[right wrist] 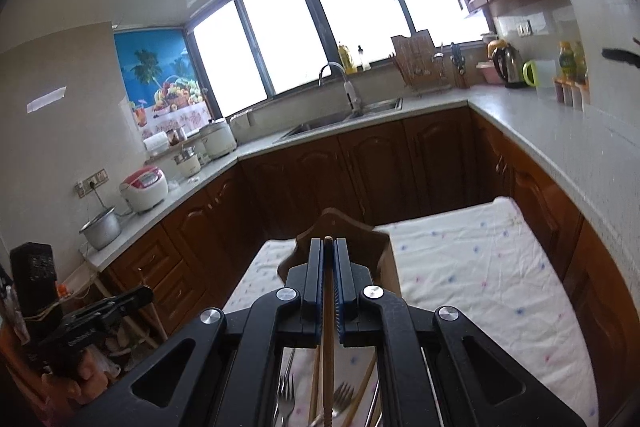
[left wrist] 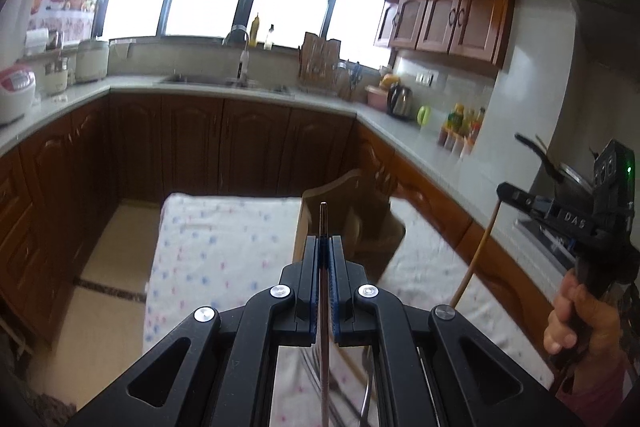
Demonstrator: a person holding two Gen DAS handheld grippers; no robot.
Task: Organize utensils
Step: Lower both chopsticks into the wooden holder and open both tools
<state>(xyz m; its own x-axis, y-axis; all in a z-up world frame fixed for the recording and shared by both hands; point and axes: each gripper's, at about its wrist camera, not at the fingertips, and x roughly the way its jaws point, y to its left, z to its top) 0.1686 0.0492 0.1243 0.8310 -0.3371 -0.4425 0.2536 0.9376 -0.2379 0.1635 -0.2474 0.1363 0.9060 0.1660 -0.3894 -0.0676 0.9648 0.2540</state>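
My left gripper is shut on a thin metal chopstick that sticks up past the fingertips, in front of a wooden utensil holder on the cloth-covered table. My right gripper is shut on a wooden chopstick, held just before the same wooden holder. In the left wrist view the right gripper is at the right, with its wooden chopstick hanging down. Forks and more chopsticks lie on the cloth under the right gripper.
The table wears a white dotted cloth. Brown cabinets and a grey counter ring the room, with a sink, kettle, rice cookers and bottles. A stove and pan stand at the right.
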